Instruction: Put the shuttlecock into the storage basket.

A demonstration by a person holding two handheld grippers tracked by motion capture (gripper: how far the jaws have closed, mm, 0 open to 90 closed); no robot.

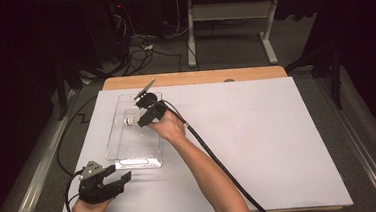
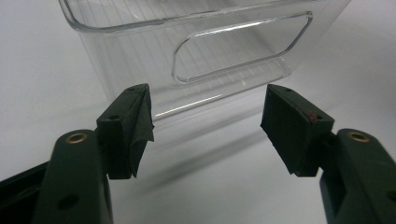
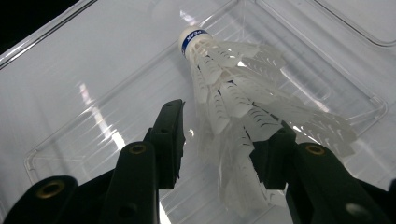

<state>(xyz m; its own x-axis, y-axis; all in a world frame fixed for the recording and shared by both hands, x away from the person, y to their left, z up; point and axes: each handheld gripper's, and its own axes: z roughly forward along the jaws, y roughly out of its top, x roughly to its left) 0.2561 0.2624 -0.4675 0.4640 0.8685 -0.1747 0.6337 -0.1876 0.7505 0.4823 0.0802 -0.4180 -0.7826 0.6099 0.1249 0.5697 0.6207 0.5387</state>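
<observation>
A dark room with cables and a table frame lies behind the tabletop (image 1: pixel 258 131), which is covered in white with a wooden strip showing at its far edge.

A clear bin (image 1: pixel 123 140) stands on the left half of the tabletop, its long side running away from the person. A shuttlecock (image 3: pixel 233 98) is inside it, toward the far end, its white cork tip with a blue band pointing away from the right gripper's camera. The right gripper (image 1: pixel 144 115) reaches down into the bin. Its jaws stand part open around the feather skirt: the left jaw is clear of the feathers, while the right jaw lies against or behind them, and whether it presses on them cannot be told.

The left gripper (image 1: pixel 112 184) rests just outside the bin's near end, low over the tabletop, its jaws spread wide with nothing between them. In its view the bin's near wall with a handle cut-out (image 2: pixel 243 49) stands straight ahead, close but not touched.

The bin's clear walls blur into the white surface in the high view. The right half of the tabletop is open.
</observation>
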